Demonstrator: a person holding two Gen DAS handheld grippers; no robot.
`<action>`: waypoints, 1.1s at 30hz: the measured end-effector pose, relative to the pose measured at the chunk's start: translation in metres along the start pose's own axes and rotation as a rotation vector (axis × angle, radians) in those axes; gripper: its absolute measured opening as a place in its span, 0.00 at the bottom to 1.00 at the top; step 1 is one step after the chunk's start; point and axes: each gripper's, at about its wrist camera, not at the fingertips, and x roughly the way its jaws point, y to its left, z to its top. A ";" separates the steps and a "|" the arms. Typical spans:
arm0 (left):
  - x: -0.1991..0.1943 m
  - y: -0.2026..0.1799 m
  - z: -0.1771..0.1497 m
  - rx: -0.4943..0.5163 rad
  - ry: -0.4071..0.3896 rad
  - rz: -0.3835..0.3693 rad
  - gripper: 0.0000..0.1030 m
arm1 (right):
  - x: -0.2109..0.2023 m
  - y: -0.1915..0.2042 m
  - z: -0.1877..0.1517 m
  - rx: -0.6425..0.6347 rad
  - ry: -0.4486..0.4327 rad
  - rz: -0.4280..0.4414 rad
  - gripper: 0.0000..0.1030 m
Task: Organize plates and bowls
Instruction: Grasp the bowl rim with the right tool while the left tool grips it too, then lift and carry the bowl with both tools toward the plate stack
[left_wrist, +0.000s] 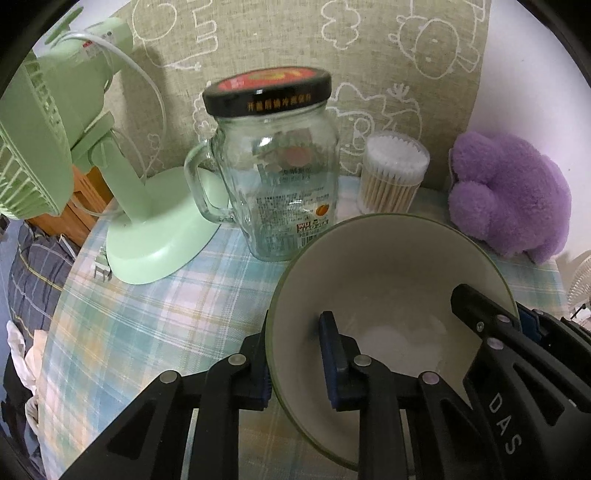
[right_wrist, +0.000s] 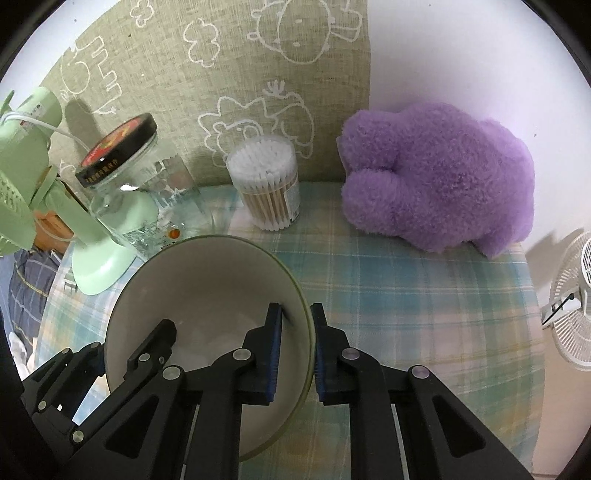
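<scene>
Both sets of jaws clamped on opposite rim walls of the cream, green-edged ceramic bowl (left_wrist: 388, 295): left gripper (left_wrist: 297, 360), right gripper (right_wrist: 295, 350); lift level, in sync, clear of the black-lidded glass jar (left_wrist: 275, 173).

The bowl (right_wrist: 207, 295) is placed on the table (right_wrist: 406, 295), before the jar (left_wrist: 273, 177); the fan (left_wrist: 110, 184) is left, the plush toy (right_wrist: 439, 177) right.

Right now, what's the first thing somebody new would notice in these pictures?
Probably the pale bowl in the middle of the checked tablecloth, pinched at opposite rims by the left hand-held gripper and the right hand-held gripper. Next, the fluffy purple plush toy by the wall at right, and the glass jar with a black lid just behind the bowl, beside a green fan.
</scene>
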 end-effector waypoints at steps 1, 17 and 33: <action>-0.002 0.000 0.000 0.002 -0.002 -0.001 0.19 | -0.002 -0.001 0.000 0.000 -0.002 -0.001 0.18; -0.073 0.004 -0.015 0.024 -0.043 -0.018 0.19 | -0.074 0.003 -0.018 0.005 -0.040 -0.018 0.18; -0.162 0.030 -0.057 0.074 -0.111 -0.071 0.19 | -0.168 0.027 -0.068 0.042 -0.096 -0.056 0.18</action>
